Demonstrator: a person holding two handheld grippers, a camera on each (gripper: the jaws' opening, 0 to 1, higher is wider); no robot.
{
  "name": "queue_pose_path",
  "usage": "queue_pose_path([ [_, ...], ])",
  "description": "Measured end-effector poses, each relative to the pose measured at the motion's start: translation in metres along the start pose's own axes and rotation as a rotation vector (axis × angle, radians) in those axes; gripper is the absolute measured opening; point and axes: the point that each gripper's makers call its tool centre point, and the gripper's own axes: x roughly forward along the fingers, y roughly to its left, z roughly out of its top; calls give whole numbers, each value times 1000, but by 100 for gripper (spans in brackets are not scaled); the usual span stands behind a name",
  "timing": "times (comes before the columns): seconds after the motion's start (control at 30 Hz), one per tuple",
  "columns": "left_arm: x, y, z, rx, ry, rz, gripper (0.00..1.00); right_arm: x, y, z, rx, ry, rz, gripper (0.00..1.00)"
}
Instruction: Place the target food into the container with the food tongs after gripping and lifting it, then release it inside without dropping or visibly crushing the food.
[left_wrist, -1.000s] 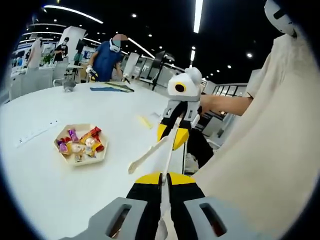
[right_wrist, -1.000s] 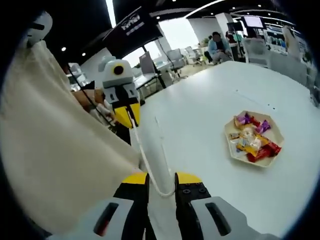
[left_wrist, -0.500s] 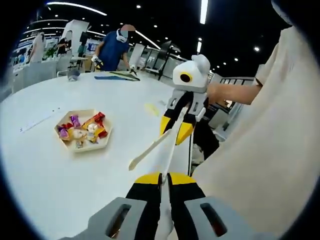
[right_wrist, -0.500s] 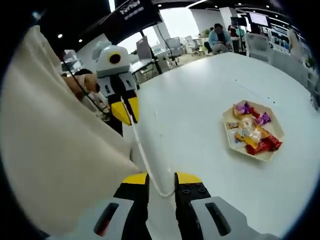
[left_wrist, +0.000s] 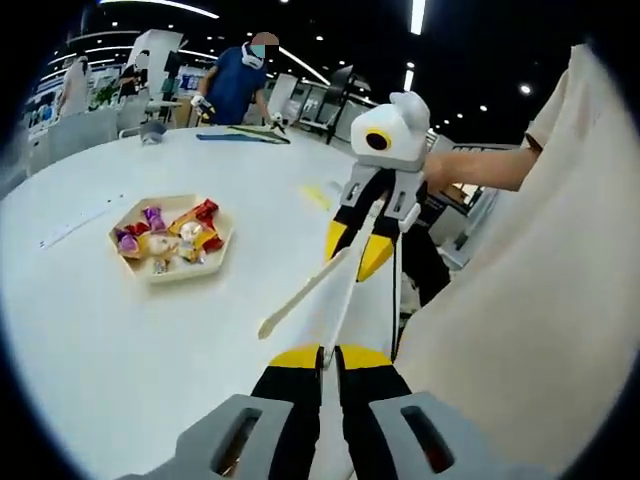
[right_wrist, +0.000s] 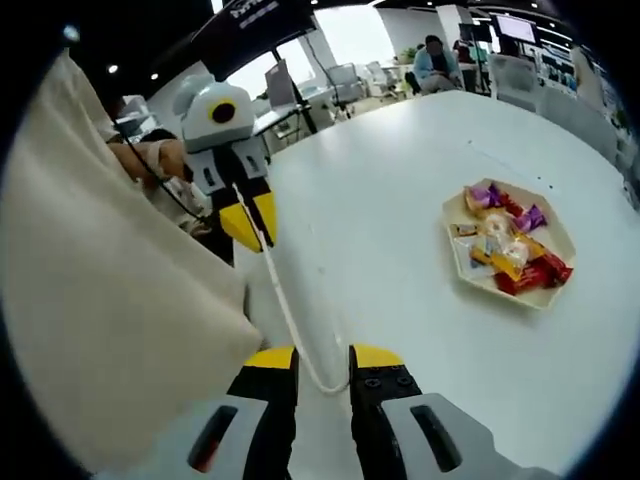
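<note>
You can see a big white table. A person in a blue shirt stands at its far side. Another person sits far off.

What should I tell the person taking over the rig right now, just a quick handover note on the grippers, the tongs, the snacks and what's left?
Left gripper: shut on one end of the white food tongs.
Right gripper: shut on the tongs' other end; it also shows in the left gripper view.
The tongs are held in the air between the two grippers, above the white table, with nothing between their tips.
Wrapped snacks lie in the beige hexagonal tray on the table, apart from the tongs.
Done: tongs picked up.
Left: grip a snack with the tongs, lift it, release it gently in the container. I cannot tell which container is meant.
</note>
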Motion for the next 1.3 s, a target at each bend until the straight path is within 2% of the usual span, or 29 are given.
queue_pose_path([
  [0.13, 8, 6, -9, 43, 33, 30, 3, 5, -5, -4, 3, 3, -5, 19],
  [0.47, 19, 14, -20, 70, 86, 39, 3, 14, -14, -14, 5, 40, -20, 19],
  [0.67, 31, 21, -33, 111, 127, 54, 3, 21, -19, -21, 11, 62, -40, 19],
  [0.93, 42, 24, -44, 122, 151, 56, 3, 28, -24, -34, 16, 113, -51, 19],
  [1.3, 49, 25, -55, 171, 204, 54, 2, 34, -27, -42, 22, 133, -59, 20],
])
